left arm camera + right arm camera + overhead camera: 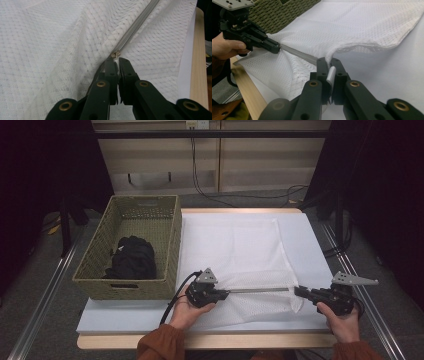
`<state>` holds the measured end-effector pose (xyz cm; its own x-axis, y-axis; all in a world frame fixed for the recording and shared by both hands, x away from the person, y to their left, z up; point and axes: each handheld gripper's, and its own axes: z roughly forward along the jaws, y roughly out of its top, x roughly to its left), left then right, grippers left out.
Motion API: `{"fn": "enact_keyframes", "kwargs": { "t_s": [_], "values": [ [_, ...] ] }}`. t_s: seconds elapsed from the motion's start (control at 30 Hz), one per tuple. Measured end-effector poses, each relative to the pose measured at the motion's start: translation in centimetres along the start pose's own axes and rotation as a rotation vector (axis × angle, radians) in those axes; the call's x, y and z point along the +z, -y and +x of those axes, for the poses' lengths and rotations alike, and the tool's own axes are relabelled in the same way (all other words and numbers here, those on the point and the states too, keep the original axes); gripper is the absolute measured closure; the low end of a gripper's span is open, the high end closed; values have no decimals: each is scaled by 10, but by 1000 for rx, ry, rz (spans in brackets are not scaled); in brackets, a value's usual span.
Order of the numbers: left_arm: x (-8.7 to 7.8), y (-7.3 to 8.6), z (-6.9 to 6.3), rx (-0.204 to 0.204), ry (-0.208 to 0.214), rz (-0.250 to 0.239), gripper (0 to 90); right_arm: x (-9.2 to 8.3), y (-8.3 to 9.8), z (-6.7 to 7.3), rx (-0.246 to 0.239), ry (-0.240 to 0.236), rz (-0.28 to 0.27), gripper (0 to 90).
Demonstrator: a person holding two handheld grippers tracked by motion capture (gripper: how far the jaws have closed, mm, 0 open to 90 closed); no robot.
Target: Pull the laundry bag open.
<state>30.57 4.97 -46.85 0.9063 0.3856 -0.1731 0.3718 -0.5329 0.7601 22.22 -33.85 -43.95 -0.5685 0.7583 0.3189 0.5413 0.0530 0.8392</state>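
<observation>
Dark curtains are hanging on both sides of the room, and a pale wall panel with trailing cables is running along the back behind the tabletop [310, 245], which is lying under a white cover with a wooden edge showing at the near side. On it a white mesh laundry bag [235, 250] is lying spread flat, its near edge lifted and stretched taut between the two hands. The left tongs [226, 294] are pinching shut on the zipper pull [115, 54] at the left end of the grey zipper [260, 290], while the right tongs [298, 291] are clamping shut on the bag's corner at the zipper's other end, a white tab showing between the jaws in the right gripper view. Just beside the bag on the left, a woven basket [167, 245] is sitting with its side touching the cover's edge, and a bundle of black clothing [132, 259] is lying inside it. Nothing is standing between the tongs and the bag. Both forearms are being cut off at the bottom of the high view, the clothing is too dark to make out as any garment, and the zipper teeth are too fine to tell whether they are joined or parted.
</observation>
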Motion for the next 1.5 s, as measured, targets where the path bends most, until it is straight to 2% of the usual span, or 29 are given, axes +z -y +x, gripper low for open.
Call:
{"fn": "enact_keyframes", "kwargs": {
  "t_s": [0.03,0.07,0.3,0.37,0.43,0.47,0.6,0.63,0.67,0.7,0.8,0.87,1.0,1.2,1.3,1.4,1.43,1.5],
  "values": [
    [0,1,1,1,7,-9,866,-1,0,0,-2,7,0,872],
    [-2,0,1,12,-4,9,865,-1,0,0,-3,0,-1,872],
    [-1,4,2,6,1,5,866,0,0,1,-4,0,1,872],
    [-2,4,3,10,-5,23,866,0,0,1,-6,7,0,872],
    [-4,4,4,12,-5,21,866,-1,0,0,-5,6,1,873],
    [-3,5,3,4,-9,9,866,-1,0,0,-3,3,0,873],
    [-7,4,2,13,-11,24,866,-1,0,1,2,3,-5,872],
    [-7,5,1,12,-5,9,866,-2,0,1,0,0,-5,872],
    [-9,3,1,24,-10,34,865,-2,0,1,0,-2,-5,873],
    [-10,4,1,25,-14,36,866,-2,0,1,-1,-1,-5,872],
    [-13,6,3,12,-11,18,866,-3,0,1,5,0,-8,873],
    [-14,5,3,19,-13,32,866,-3,0,1,5,6,-9,873],
    [-13,7,1,17,-8,16,866,-3,0,1,5,6,-10,873],
    [-17,7,-1,29,-16,34,866,-3,1,2,1,9,-5,872],
    [-18,7,1,19,-9,19,865,-4,1,2,2,3,-9,873],
    [-19,7,2,23,-6,30,865,-4,1,3,1,7,-8,873],
    [-20,8,4,18,-15,7,866,-3,1,3,1,7,-6,873],
    [-26,8,8,-4,-17,0,866,-3,1,3,-1,15,-1,873]
  ]
}}
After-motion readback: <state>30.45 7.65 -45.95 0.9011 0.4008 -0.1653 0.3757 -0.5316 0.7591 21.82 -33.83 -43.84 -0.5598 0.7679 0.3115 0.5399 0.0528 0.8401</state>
